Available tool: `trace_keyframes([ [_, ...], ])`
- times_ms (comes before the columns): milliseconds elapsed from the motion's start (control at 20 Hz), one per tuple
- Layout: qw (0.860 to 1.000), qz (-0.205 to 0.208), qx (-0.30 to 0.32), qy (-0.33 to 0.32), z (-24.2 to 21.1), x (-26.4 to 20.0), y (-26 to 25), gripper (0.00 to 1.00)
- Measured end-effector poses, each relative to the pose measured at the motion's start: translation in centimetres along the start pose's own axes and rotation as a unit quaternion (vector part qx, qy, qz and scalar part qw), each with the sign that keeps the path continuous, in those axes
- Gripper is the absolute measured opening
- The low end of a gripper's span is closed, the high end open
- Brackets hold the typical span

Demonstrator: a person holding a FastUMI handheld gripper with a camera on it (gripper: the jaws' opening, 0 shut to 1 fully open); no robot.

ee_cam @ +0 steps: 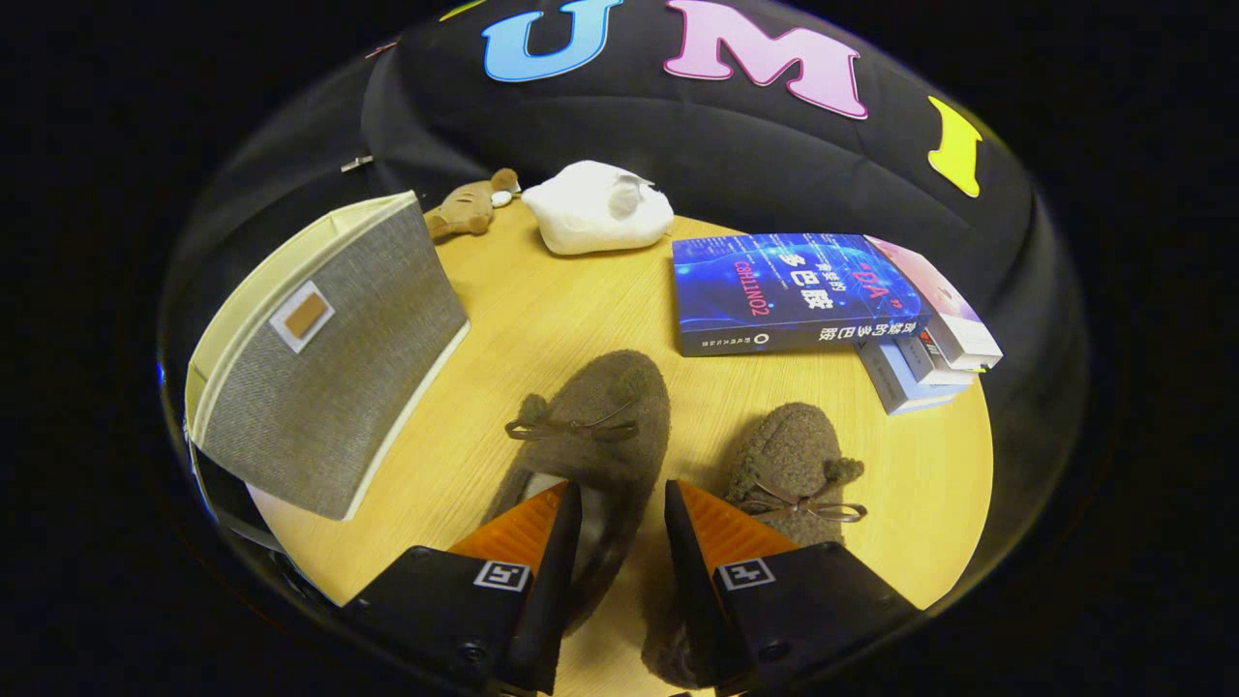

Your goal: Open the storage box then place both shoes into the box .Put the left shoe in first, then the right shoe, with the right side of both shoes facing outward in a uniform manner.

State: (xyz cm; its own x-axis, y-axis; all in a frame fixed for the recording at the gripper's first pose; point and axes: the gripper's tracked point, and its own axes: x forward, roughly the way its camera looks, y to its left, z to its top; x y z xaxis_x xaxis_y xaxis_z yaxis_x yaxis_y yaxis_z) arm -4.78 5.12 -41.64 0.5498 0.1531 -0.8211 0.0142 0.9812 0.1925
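Two brown fuzzy shoes with thin bows lie on the round wooden table [542, 310], toes pointing away from me. The shoe nearer the box [605, 416] has its side wall between my fingers: one finger sits inside its opening, the other outside. My gripper [622, 496] is shut on that wall. The second shoe [789, 465] lies just beyond the outer finger, apart from the first. The grey fabric storage box [329, 363] with a cream lining stands off to the side of the held shoe, its opening turned up and away from me.
A stack of books [803, 290] lies beyond the second shoe. A white crumpled cloth [600, 208] and a small plush toy [469, 208] sit at the table's far edge. Bare wood lies between the box and the shoes.
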Motion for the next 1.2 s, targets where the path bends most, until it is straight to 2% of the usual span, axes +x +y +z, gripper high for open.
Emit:
trace_keyframes([
  [50, 1.0, -0.009, 0.001, 0.005, -0.1, 0.7, -0.3, 0.55],
  [200, 0.999, -0.029, 0.02, 0.016, -0.4, 1.8, -0.8, 0.35],
  [250, 0.998, -0.038, 0.035, 0.022, -0.7, 2.1, -1.2, 0.24],
  [350, 0.996, -0.04, 0.075, 0.027, -0.4, 1.9, -1.0, 0.1],
  [500, 0.994, -0.027, 0.1, 0.017, 0.7, 0.6, -0.3, 0.06],
  [750, 0.992, -0.014, 0.126, -0.014, 2.9, -3.3, 0.6, 0.07],
  [1000, 0.988, -0.004, 0.149, -0.047, 7.7, -8.0, 2.6, 0.06],
  [1200, 0.986, 0.019, 0.151, -0.074, 13.0, -11.0, 6.8, 0.06],
])
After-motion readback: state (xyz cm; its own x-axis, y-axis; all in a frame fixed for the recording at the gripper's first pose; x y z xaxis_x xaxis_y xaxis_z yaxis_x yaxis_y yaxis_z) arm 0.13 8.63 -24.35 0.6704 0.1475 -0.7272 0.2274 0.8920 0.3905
